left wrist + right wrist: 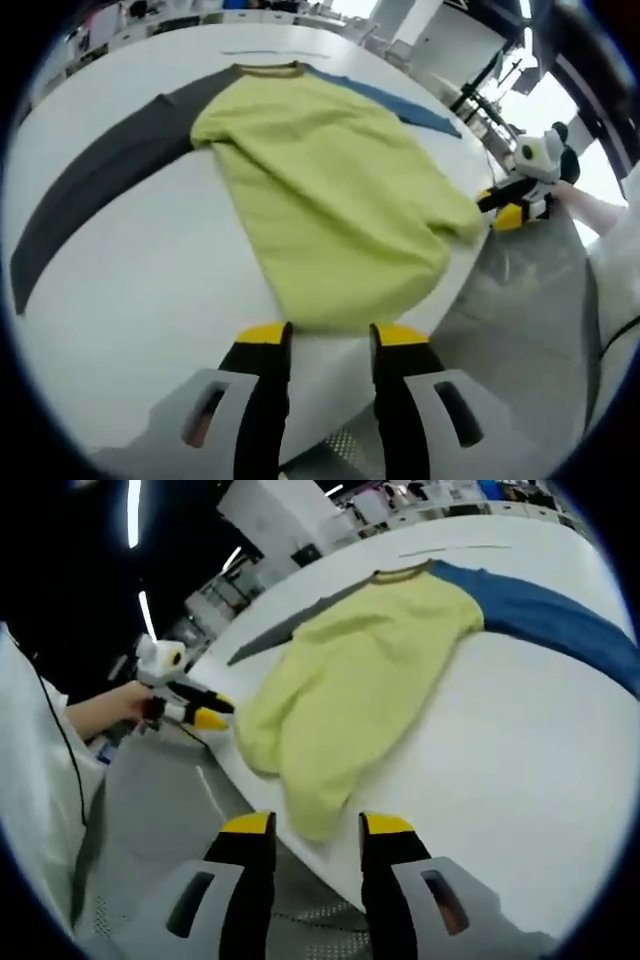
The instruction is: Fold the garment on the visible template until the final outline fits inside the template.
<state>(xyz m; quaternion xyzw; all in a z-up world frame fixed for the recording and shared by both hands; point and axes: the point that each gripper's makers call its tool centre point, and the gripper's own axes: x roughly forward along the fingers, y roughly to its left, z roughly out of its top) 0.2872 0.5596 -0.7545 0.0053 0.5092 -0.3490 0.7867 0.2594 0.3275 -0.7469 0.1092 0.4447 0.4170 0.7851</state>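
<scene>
A long-sleeved shirt lies flat on the white table (130, 300), with a yellow-green body (330, 190), a dark grey sleeve (100, 180) and a blue sleeve (400, 105). My left gripper (332, 335) stands open at the table's near edge, its yellow tips just short of the hem. Seen from the other side, the same body (350, 680) spreads out with its blue sleeve (550, 615) to the right. My right gripper (317, 827) is open, and a hem corner hangs over the table edge between its tips. Each gripper also appears in the other's view: the right gripper (515, 200) and the left gripper (195, 712).
A thin line (270, 52) is marked on the table beyond the collar (268, 69). Grey floor (160, 810) lies below the table edge. A person's hand (105, 710) and white sleeve are at the left. Shelving and equipment stand far behind the table.
</scene>
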